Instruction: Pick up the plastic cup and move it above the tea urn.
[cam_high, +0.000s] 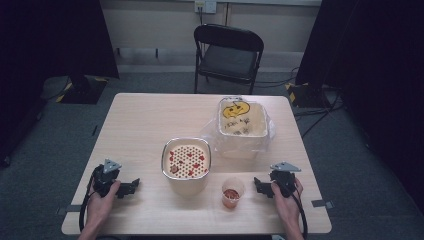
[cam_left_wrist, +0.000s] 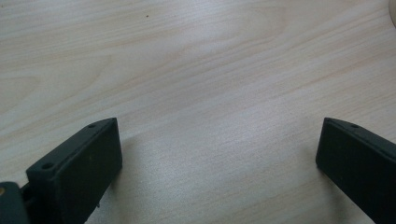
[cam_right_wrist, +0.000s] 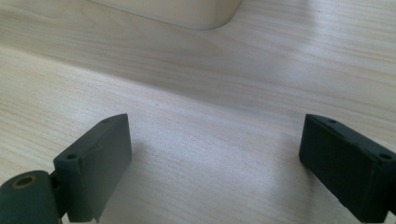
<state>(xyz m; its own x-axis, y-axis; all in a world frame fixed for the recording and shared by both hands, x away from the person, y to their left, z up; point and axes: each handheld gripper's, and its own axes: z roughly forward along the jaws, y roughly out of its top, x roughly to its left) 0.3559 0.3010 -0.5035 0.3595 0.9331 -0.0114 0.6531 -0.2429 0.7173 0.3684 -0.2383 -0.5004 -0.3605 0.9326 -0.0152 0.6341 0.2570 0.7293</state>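
Resting on the table (cam_high: 150, 115), we hold left gripper (cam_high: 131, 187) and right gripper (cam_high: 260, 186) spread apart, flanking the cup (cam_high: 232, 192).

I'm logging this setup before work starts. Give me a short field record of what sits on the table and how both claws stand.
table: light wood
centre: cream container with a perforated top bearing red bits
back right: plastic-lined bin with a yellow mark inside
front right: small clear cup with reddish contents
left claw: jaws open, nothing between, near the table's front left
right claw: jaws open, nothing between, beside the cup
behind table: black folding chair
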